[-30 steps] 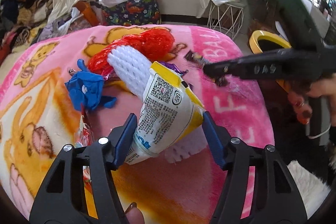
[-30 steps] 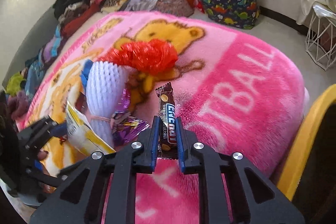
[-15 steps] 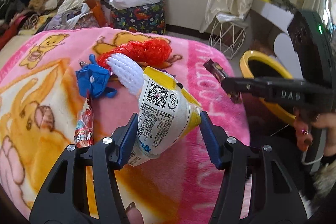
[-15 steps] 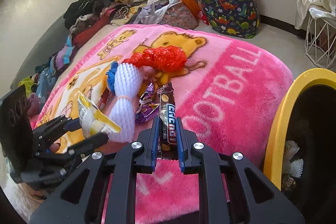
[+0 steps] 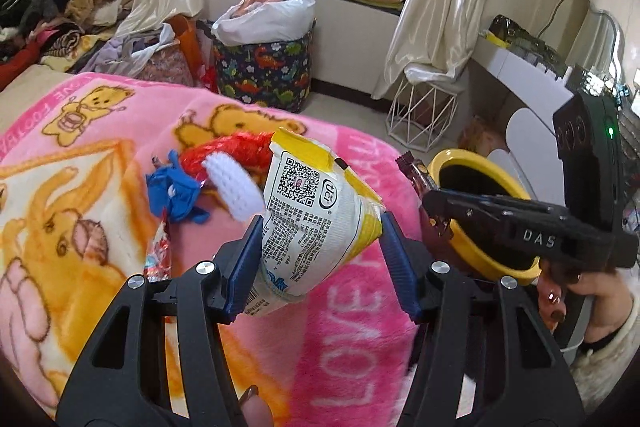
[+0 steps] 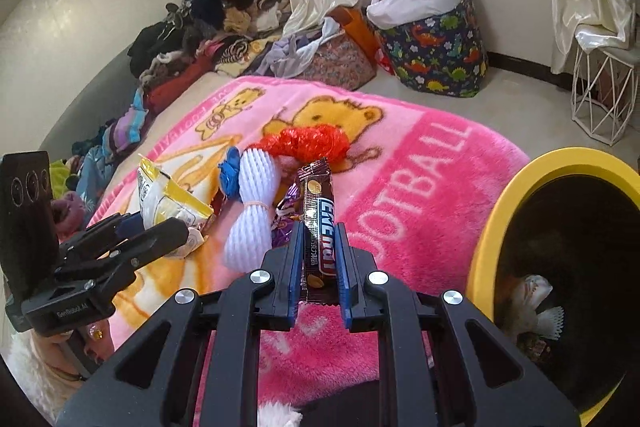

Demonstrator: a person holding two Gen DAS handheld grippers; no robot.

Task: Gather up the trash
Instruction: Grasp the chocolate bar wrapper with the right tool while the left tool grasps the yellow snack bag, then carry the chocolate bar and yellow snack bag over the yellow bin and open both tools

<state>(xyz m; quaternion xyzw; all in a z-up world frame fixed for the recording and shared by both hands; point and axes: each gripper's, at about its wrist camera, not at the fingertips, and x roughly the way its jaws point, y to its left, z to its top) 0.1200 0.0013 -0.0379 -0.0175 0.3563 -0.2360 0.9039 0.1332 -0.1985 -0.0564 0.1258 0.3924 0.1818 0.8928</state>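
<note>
My left gripper (image 5: 320, 259) grips a yellow-white snack bag (image 5: 316, 219); my right gripper (image 6: 318, 267) clamps a chocolate bar wrapper (image 6: 318, 227) over the bed's (image 6: 420, 195) edge beside the yellow bin (image 6: 500, 211).

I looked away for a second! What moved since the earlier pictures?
Both grippers lifted off the pink blanket and swung toward the yellow bin. The left gripper keeps the yellow-and-white snack bag; the right gripper keeps the chocolate bar wrapper. The red mesh, white foam net and blue scrap stayed put.
</note>
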